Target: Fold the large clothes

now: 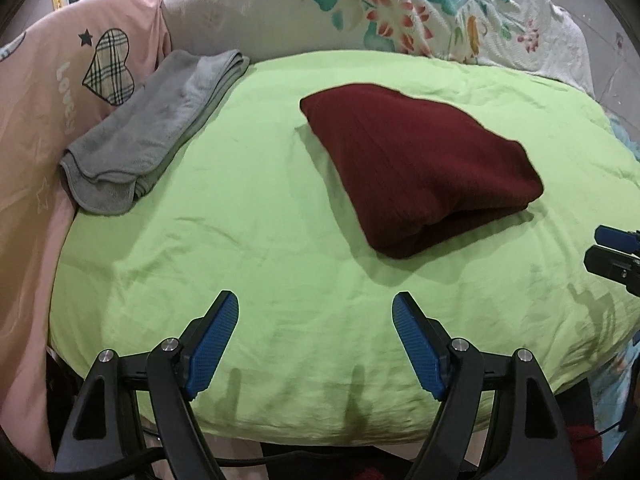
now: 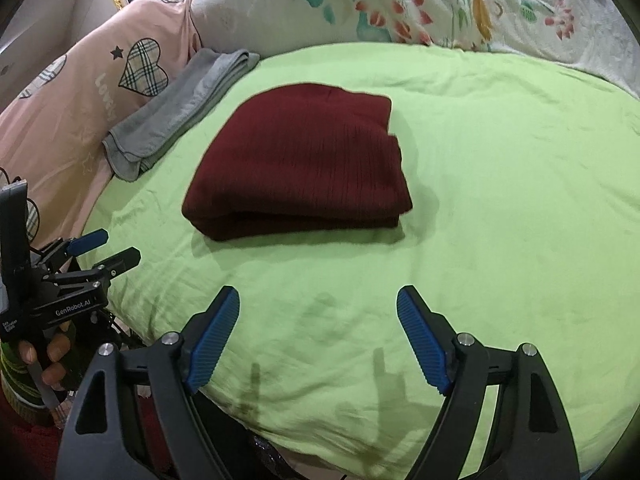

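A dark red knitted garment (image 1: 420,168) lies folded into a thick rectangle on the light green sheet (image 1: 260,240); it also shows in the right wrist view (image 2: 300,168). My left gripper (image 1: 316,308) is open and empty, over the sheet near its front edge, well short of the garment. My right gripper (image 2: 318,304) is open and empty, in front of the garment. The left gripper shows at the left edge of the right wrist view (image 2: 106,248), and the right gripper's fingertips at the right edge of the left wrist view (image 1: 600,248).
A folded grey towel (image 1: 152,132) lies at the sheet's left edge, also in the right wrist view (image 2: 176,112). A pink blanket with plaid hearts (image 1: 60,80) is on the left. A floral quilt (image 1: 400,8) is bunched behind.
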`<state>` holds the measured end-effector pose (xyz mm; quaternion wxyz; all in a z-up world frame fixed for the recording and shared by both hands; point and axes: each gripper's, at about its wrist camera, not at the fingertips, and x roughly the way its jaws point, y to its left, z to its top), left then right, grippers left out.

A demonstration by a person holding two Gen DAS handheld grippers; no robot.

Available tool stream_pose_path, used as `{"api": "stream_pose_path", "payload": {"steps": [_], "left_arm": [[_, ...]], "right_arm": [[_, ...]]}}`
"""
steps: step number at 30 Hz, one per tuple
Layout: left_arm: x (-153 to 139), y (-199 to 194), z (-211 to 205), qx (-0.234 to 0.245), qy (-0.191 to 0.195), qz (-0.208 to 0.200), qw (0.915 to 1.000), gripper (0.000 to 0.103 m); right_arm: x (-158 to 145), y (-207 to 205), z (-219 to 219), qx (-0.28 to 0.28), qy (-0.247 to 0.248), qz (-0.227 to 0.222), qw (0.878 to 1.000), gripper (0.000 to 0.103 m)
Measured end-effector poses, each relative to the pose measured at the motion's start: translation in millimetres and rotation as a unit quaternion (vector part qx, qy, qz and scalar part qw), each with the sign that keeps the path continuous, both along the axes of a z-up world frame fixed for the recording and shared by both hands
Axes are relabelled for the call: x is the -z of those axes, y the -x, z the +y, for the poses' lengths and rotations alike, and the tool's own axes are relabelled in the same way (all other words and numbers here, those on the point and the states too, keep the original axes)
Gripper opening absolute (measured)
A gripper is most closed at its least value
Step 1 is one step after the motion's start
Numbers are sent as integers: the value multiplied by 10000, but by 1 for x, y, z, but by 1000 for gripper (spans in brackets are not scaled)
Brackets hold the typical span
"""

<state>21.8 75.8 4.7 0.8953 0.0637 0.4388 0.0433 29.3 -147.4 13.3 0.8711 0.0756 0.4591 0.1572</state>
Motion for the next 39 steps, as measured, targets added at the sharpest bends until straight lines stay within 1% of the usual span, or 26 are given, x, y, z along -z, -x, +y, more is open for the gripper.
{"api": "stream_pose_path", "payload": {"steps": [3,9,12,15,16,20,23,30,37,38,39], "left_arm": [[-5,-3,-2,78,100,23,9999,81],[-17,-12,-6,196,173,-88,9996,81],[-28,-15,-6,237,188,-207,9993,81],[-40,-15,-3,125,87,-518,9985,82],[-41,-17,0,75,116,-571,9983,83],[-38,-33,7,-54,213,-539,9983,83],[-33,-45,12,-138,334,-443,9984,83],[-18,-69,6,-115,177,-262,9994,83],[-2,-84,6,-136,248,-13,9996,83],[-1,-84,6,-155,264,1,9995,83],[0,-85,6,-169,293,20,9994,83]], "right_arm": [[-4,-8,-1,-5,-57,-38,10000,82],[-8,-31,-8,80,-132,-74,9999,82],[-13,-37,-10,69,-150,-73,9998,82],[-18,-43,-13,14,-250,-91,9996,82],[-18,-45,-14,42,-270,-89,9996,82],[-16,-68,-23,188,-406,-82,9990,82],[-9,-91,-32,357,-564,-43,9978,82],[16,-160,-46,692,-901,189,9933,82],[61,-220,-42,732,-1239,760,9867,81],[65,-224,-40,699,-1299,833,9856,68],[69,-230,-37,583,-1386,935,9842,32]]}}
